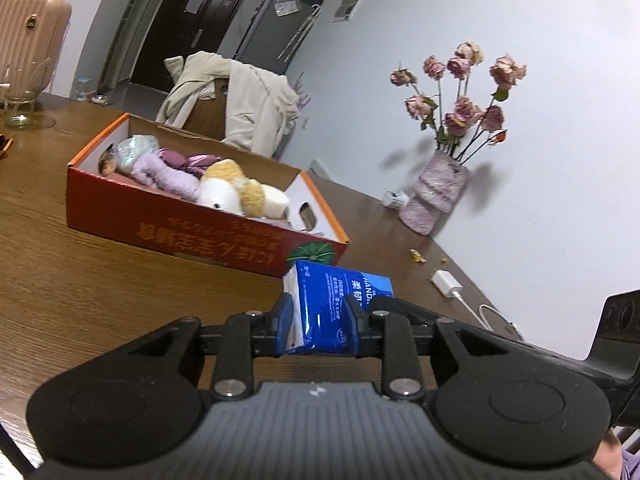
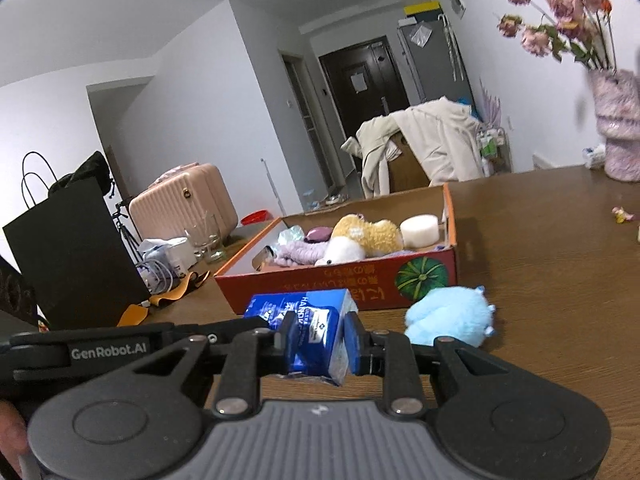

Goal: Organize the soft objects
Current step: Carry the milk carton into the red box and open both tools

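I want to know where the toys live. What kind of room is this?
Probably someone's home, a dining or living area: a wooden table, a front door, a pink suitcase and a vase of roses.

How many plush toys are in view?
2. A tan-and-white plush toy lies in the orange box; a light blue plush toy sits on the table before it. Others may be hidden in the box.
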Tool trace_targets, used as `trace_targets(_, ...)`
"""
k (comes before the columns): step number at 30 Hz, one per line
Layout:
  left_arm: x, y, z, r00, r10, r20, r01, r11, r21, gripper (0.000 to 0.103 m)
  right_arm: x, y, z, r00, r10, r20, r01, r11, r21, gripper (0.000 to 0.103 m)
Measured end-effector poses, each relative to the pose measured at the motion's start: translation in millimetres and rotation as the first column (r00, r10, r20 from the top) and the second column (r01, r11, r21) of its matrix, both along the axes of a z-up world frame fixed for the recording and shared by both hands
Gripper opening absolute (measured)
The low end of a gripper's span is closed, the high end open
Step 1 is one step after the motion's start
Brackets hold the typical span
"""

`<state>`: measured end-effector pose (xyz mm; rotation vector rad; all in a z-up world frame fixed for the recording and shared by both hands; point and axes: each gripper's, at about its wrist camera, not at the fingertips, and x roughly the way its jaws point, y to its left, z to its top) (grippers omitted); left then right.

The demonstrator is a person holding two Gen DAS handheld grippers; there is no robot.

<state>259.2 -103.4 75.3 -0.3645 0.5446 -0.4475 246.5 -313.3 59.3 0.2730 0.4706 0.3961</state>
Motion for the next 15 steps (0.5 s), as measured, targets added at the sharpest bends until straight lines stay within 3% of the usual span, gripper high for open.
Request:
trace_targets(7,31.6,-13.7,14.9,0.998,-0.053,0.028,0.054,0.998,-0.040,0.027,12.3,-13.1,17.9,0.998,-0.047,0.043,0.048,0.999,-0.025,0.024)
trace_targets(12,101.6,-25.2,24.2,0.996,-0.084,0.021,0.086,0.989,-0.119,0.027,65.9,-33.2,38.3,0.995,-0.079,0.065,0.080,0.997,-0.017,0.024)
trace_targets(15,150.3,-31.2,19.7,0.996,-0.085,-0.027,0.080,0.985,-0.155,0.027,108.9,-33.7,41.5,0.994,-0.097,0.054,0.100,0.993,-0.054,0.024)
